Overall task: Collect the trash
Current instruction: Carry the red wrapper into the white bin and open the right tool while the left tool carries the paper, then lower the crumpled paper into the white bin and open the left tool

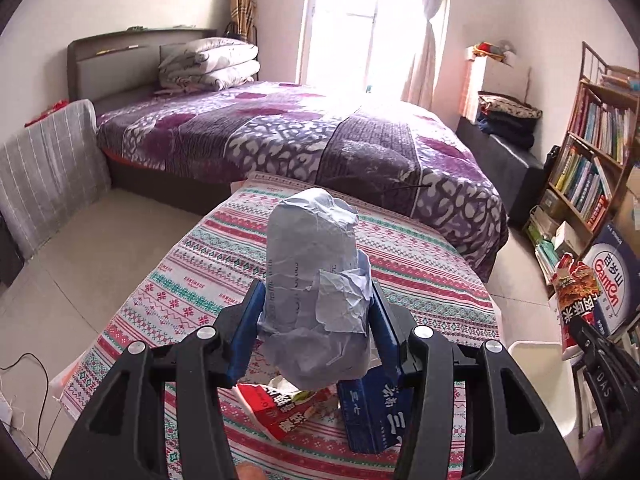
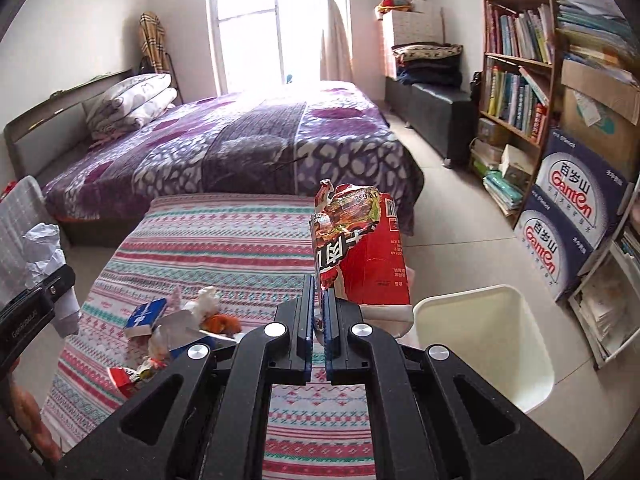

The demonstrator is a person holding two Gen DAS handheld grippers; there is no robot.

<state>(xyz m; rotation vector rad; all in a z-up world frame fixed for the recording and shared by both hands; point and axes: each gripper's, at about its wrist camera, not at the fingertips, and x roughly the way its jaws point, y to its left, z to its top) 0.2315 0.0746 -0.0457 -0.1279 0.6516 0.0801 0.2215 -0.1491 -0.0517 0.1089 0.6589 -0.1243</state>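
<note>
My left gripper (image 1: 316,300) is shut on a crumpled ball of pale blue paper (image 1: 316,280) and holds it above the table with the striped cloth (image 1: 420,264). My right gripper (image 2: 319,292) is shut on a torn red food wrapper (image 2: 360,248), held upright near the table's right edge, next to the white bin (image 2: 492,340). More trash lies on the cloth: a blue box (image 2: 146,314), white tissue (image 2: 206,300), an orange scrap (image 2: 220,323) and a red wrapper (image 1: 276,412). The right gripper with its wrapper (image 1: 576,300) shows at the right of the left wrist view.
A bed with a purple cover (image 2: 240,144) stands behind the table. A bookshelf (image 2: 516,72) and stacked blue-and-white cartons (image 2: 568,216) line the right wall. A grey striped chair (image 1: 48,168) stands at left. Cables (image 1: 24,392) lie on the tiled floor.
</note>
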